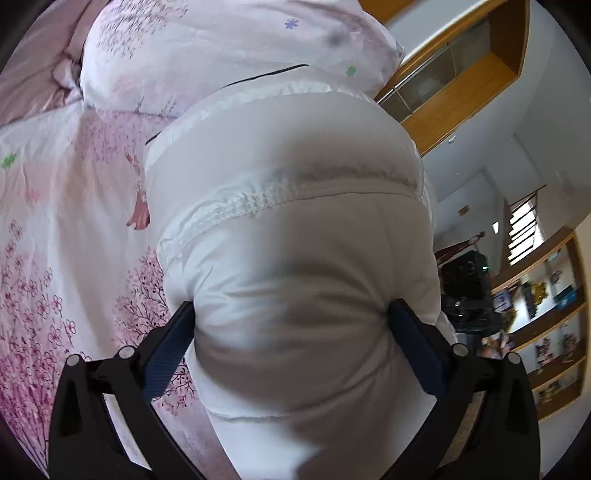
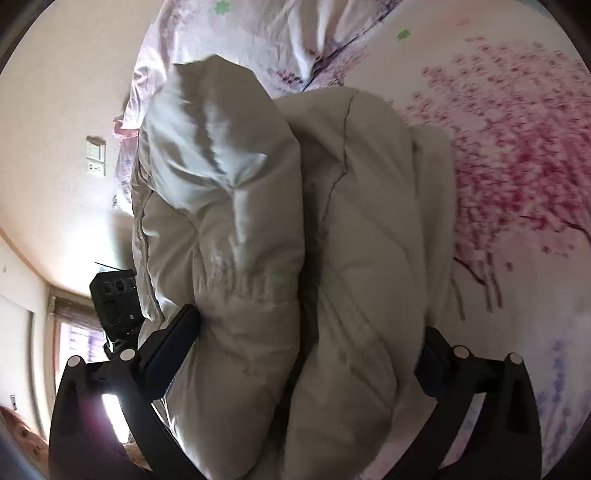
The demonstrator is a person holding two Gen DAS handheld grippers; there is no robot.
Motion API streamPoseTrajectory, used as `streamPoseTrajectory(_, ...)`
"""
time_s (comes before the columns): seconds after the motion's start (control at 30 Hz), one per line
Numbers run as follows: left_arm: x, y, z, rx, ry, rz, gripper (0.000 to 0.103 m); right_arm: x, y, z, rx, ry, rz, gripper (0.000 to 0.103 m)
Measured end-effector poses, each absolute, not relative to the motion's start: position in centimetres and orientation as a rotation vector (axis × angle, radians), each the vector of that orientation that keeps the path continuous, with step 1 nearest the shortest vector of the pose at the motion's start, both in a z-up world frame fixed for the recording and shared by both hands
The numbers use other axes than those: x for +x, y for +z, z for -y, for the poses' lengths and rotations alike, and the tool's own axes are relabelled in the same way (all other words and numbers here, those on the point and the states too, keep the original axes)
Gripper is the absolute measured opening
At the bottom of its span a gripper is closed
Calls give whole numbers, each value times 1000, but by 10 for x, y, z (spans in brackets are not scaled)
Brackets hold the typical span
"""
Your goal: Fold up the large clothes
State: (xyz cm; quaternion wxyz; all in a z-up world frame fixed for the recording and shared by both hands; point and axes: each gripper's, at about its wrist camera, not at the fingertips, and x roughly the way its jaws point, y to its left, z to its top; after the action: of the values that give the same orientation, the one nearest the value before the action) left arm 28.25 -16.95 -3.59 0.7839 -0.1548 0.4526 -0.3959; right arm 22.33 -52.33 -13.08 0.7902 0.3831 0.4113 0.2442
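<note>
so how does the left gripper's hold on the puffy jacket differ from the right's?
The left gripper pinches one smooth white bulge of the puffy jacket, cinched in at both pads. The right gripper straddles two bunched folds; its jaws stand wide, fabric covering one pad. Both have jacket filling the gap, above the floral bedding.

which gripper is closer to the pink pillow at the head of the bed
Left, as far as the views show. The left gripper, clamping the white puffer jacket, points at the pillow just past the jacket. The right gripper has the pillow farther beyond its bundle.

Padded jacket (image 2: 295, 258) hides right gripper's (image 2: 306, 332) far pad.
</note>
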Motion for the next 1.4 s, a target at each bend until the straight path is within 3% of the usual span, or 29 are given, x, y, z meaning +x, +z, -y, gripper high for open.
streamPoseTrajectory(0.27,283,-43,163,-377,-888,-960,101,227,-134,514,849,575,-874,102)
streamPoseTrajectory(0.4,282,-45,162,-398,-888,-944,100,223,-128,506,856,586,-862,86)
streamPoseTrajectory(0.53,277,-43,158,-375,-881,-917,92,217,-124,510,854,585,-838,67)
streamPoseTrajectory(0.73,269,-34,162,-311,-851,-885,84,208,-127,514,866,588,-803,58)
streamPoseTrajectory(1.4,251,-13,164,-160,-778,-776,69,188,-119,508,848,571,-754,48)
